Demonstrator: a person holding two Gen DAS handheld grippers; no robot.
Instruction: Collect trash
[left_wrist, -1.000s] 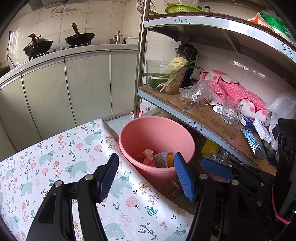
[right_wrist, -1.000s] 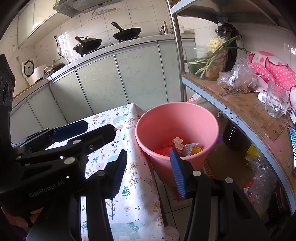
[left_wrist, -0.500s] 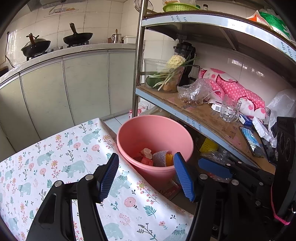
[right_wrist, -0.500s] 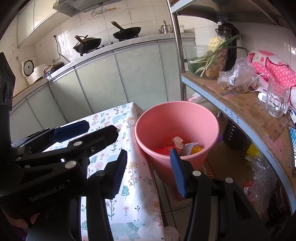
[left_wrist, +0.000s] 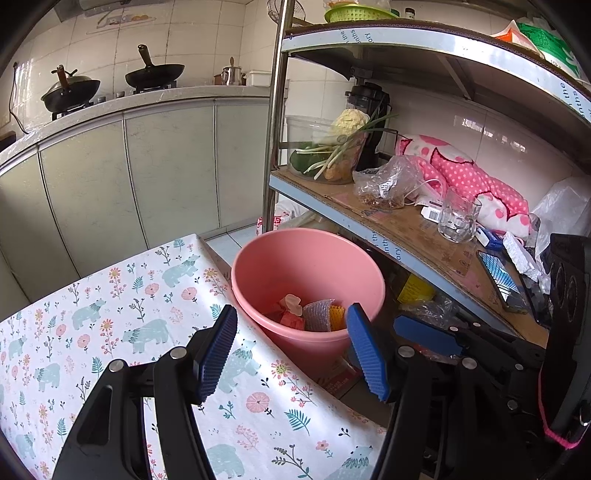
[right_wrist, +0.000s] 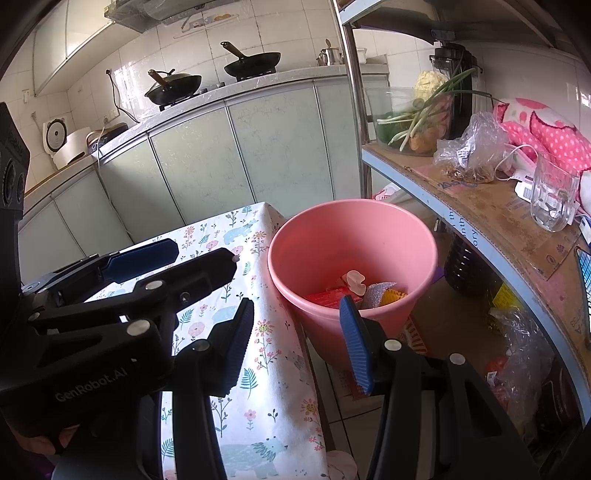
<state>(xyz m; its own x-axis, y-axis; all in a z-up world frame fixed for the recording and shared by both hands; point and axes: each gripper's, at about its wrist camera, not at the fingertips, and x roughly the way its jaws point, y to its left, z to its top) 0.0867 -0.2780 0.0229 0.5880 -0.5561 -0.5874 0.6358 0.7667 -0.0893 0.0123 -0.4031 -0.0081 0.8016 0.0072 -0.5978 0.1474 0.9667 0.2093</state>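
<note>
Left tool apart, empty | right tool apart, empty | trash lies in bucket beside counter | risk: lowered tool nudges rim, tipping bucket

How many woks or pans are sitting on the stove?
2. A lidded wok sits on the left burner, and an open pan on the right burner, both on the far counter. Nothing seems to hide a third.

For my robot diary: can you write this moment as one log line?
left gripper: open, empty | right gripper: open, empty | pink bucket: trash inside, beside table
</note>
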